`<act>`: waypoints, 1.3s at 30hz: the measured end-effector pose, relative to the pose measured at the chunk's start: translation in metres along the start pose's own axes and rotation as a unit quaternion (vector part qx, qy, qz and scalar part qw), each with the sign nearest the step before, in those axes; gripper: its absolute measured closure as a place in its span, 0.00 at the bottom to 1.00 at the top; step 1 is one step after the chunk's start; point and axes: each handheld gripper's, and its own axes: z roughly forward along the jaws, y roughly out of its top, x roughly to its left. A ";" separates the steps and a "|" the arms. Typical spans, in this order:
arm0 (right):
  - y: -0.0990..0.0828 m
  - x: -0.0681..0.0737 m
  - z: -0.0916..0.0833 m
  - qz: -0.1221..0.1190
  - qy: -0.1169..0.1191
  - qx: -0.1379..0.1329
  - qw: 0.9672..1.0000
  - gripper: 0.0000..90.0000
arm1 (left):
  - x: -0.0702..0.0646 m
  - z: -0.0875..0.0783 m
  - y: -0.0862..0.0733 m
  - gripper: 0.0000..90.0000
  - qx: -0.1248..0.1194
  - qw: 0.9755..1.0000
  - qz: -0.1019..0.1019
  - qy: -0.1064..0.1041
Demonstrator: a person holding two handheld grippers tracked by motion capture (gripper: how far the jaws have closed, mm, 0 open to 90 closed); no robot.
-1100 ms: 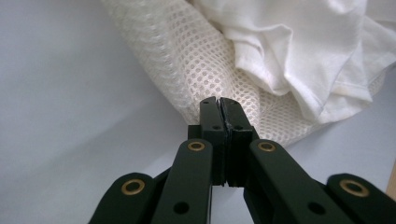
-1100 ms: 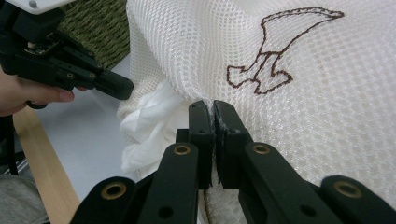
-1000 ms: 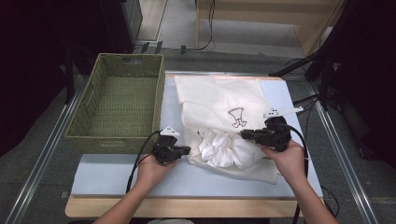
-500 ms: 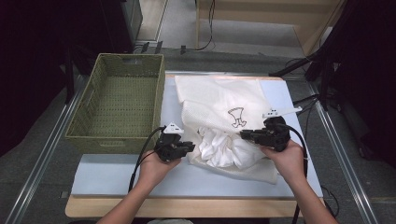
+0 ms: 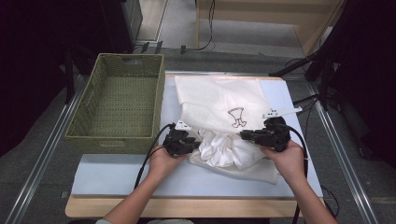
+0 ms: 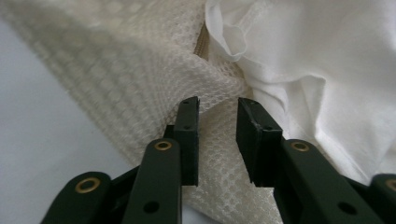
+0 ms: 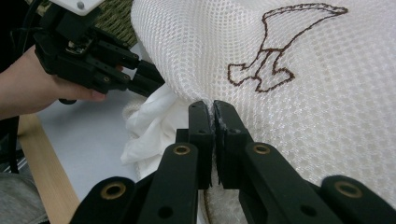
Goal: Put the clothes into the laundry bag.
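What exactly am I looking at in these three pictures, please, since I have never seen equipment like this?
A person holds two hand-held grippers. One picture looks down from above; each of the others comes from a camera riding on a gripper, looking along its black jaws. On the table lie a woven basket and a cream mesh laundry bag with white cloth bunched at its opening. The right gripper is clamped on the bag's mesh. The left gripper has just been opening its jaws; mesh lies between them, no longer pinched.

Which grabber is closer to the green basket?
Left. The left gripper sits just off the basket's near right corner; the right gripper is farther away, across the mesh bag.
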 end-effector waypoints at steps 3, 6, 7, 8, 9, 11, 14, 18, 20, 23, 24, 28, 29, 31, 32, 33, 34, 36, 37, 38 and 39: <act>0.000 0.000 0.000 -0.001 0.001 0.000 1.000 0.97 | -0.003 0.004 -0.002 0.73 0.003 1.000 0.014 0.000; 0.000 0.000 0.000 -0.001 0.001 -0.001 1.000 0.97 | -0.004 0.006 -0.006 0.77 -0.011 1.000 0.005 -0.001; 0.000 0.000 0.000 -0.001 0.000 -0.001 1.000 0.97 | -0.003 0.006 -0.007 0.81 -0.007 1.000 0.006 -0.005; 0.000 0.000 0.000 -0.001 -0.001 0.000 1.000 0.97 | -0.003 0.006 -0.008 0.86 -0.008 1.000 0.002 -0.012; 0.000 0.000 0.000 -0.002 0.000 0.000 1.000 0.97 | -0.003 0.006 -0.009 0.92 -0.005 1.000 0.004 -0.015; 0.000 0.000 0.000 -0.001 0.000 0.001 1.000 0.97 | -0.005 0.005 -0.008 0.97 0.001 1.000 0.015 -0.010; 0.000 0.000 0.000 -0.001 0.000 0.000 1.000 0.97 | -0.005 0.002 -0.006 1.00 0.017 1.000 0.015 -0.013; 0.000 0.000 0.000 0.000 0.001 0.002 1.000 0.97 | 0.001 -0.014 -0.009 1.00 0.022 0.999 -0.019 -0.033; 0.000 -0.001 0.001 -0.001 0.001 0.002 1.000 0.97 | 0.002 -0.023 -0.011 1.00 0.013 0.999 -0.025 -0.035; 0.000 -0.001 0.001 -0.001 0.002 0.002 1.000 0.97 | 0.001 -0.036 -0.015 1.00 0.012 0.999 -0.019 -0.035; 0.000 0.000 0.001 -0.001 0.001 0.002 1.000 0.97 | 0.001 -0.040 -0.017 1.00 0.012 0.999 -0.017 -0.035; 0.000 -0.001 0.001 0.000 0.001 0.003 1.000 0.97 | 0.006 -0.053 -0.027 1.00 0.004 0.999 -0.030 -0.032; 0.000 -0.001 0.001 0.000 0.002 0.003 1.000 0.97 | 0.007 -0.054 -0.029 1.00 0.003 0.999 -0.030 -0.031; 0.000 -0.001 0.002 -0.001 0.002 0.003 1.000 0.97 | 0.008 -0.056 -0.033 1.00 0.005 0.999 -0.030 -0.026; 0.000 -0.001 0.002 -0.001 0.004 0.003 1.000 0.97 | 0.009 -0.055 -0.034 1.00 0.006 0.999 -0.032 -0.028; 0.001 -0.001 0.002 -0.001 0.004 0.003 1.000 0.97 | 0.009 -0.054 -0.034 1.00 0.006 0.999 -0.035 -0.030; 0.001 0.000 0.002 -0.001 0.005 0.003 1.000 0.97 | 0.009 -0.054 -0.034 1.00 0.004 0.999 -0.036 -0.033; 0.000 -0.001 0.002 -0.002 0.004 0.002 1.000 0.97 | 0.008 -0.056 -0.032 0.98 -0.001 0.999 -0.040 -0.035; 0.000 -0.001 0.002 -0.001 0.004 0.002 1.000 0.97 | 0.007 -0.059 -0.031 0.96 0.000 0.999 -0.039 -0.036; 0.000 -0.001 0.002 -0.001 0.003 0.002 1.000 0.97 | 0.006 -0.061 -0.030 0.95 -0.004 0.999 -0.038 -0.036; 0.000 -0.001 0.002 -0.001 0.003 0.003 1.000 0.97 | 0.004 -0.064 -0.029 0.95 -0.008 0.999 -0.034 -0.034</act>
